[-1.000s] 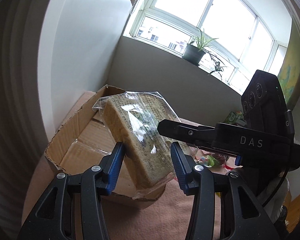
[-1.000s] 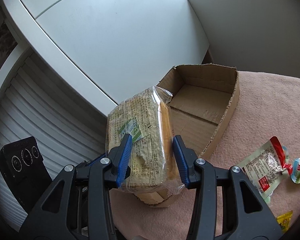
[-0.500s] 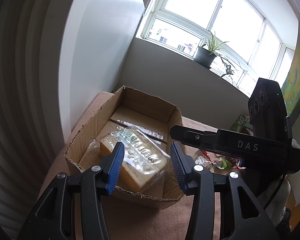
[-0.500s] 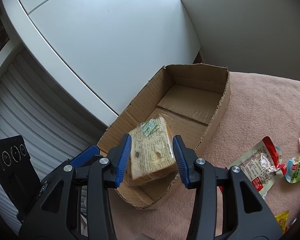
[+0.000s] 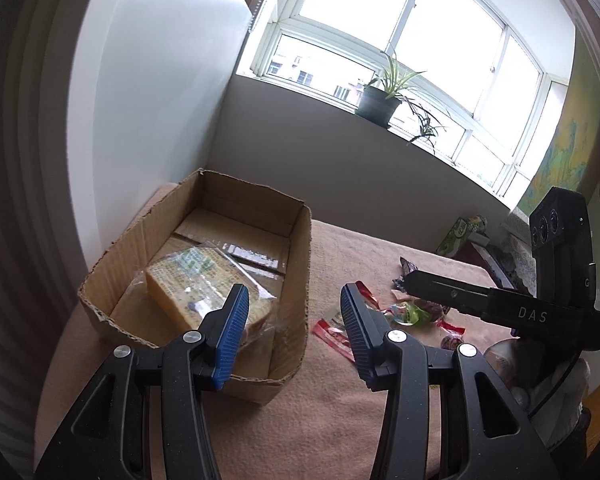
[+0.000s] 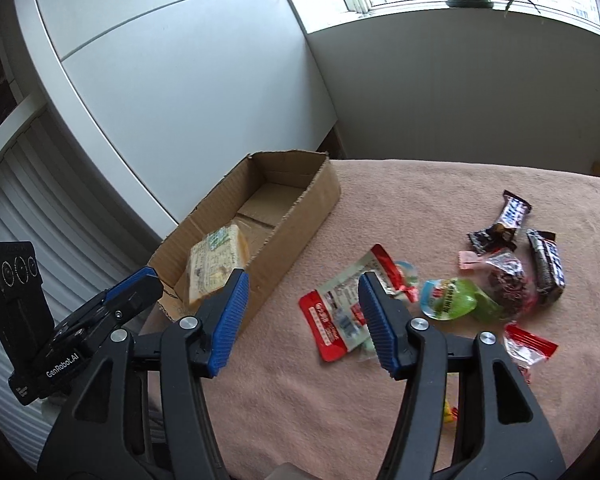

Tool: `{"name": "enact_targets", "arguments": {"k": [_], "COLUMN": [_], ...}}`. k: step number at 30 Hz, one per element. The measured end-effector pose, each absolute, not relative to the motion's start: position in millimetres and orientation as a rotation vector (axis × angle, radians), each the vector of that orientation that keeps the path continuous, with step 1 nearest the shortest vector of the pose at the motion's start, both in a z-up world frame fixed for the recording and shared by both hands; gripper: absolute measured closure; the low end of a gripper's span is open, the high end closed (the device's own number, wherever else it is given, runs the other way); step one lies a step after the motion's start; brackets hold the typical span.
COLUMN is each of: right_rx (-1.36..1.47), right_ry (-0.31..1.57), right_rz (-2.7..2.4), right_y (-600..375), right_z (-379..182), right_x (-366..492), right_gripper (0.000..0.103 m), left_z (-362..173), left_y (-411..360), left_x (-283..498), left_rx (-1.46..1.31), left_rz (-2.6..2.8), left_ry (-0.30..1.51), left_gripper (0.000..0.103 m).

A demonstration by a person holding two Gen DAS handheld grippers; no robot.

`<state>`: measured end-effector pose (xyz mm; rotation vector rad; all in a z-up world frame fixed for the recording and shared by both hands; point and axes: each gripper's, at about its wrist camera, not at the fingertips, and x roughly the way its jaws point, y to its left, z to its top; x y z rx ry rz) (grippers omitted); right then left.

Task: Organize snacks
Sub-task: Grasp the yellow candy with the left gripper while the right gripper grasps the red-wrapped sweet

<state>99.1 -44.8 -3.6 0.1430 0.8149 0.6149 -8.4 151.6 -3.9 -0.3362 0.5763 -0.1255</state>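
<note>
Wrapped bread (image 5: 198, 288) lying inside the cardboard box (image 5: 296, 264), near end. Left hand-held gripper (image 5: 292, 326) spread wide, holding nothing, just above the box's near corner. Right hand-held gripper (image 6: 302, 318) also spread and bare, over the red-white packet (image 6: 338, 312) right of the box. Other snacks (image 6: 504, 276) scattered further right of the box.

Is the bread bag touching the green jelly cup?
Apart. The right wrist view shows the bagged bread lying inside the cardboard box, while the green jelly cup sits out on the pink cloth, the box wall between them.
</note>
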Motion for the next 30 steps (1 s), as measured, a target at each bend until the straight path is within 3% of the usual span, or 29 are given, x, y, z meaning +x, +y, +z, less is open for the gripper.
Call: {"name": "enact_targets", "arguments": {"k": [16, 30], "right_rx": [0.168, 0.139], "right_ry": [0.885, 0.957], "right_rz": [0.349, 0.358], "right_y": [-168.0, -158.7], "right_z": [-53.6, -81.3], "right_x": [91.7, 101.9], "right_gripper": [0.043, 0.043], "left_z": [-27.9, -64.2], "left_y": [44.9, -30.8], "left_x": [9.0, 17.3], "left_rx": [-0.223, -0.118], "left_rz": [-0.316, -0.411], "left_ry": [0.726, 0.871], "left_gripper": [0.055, 0.055]}}
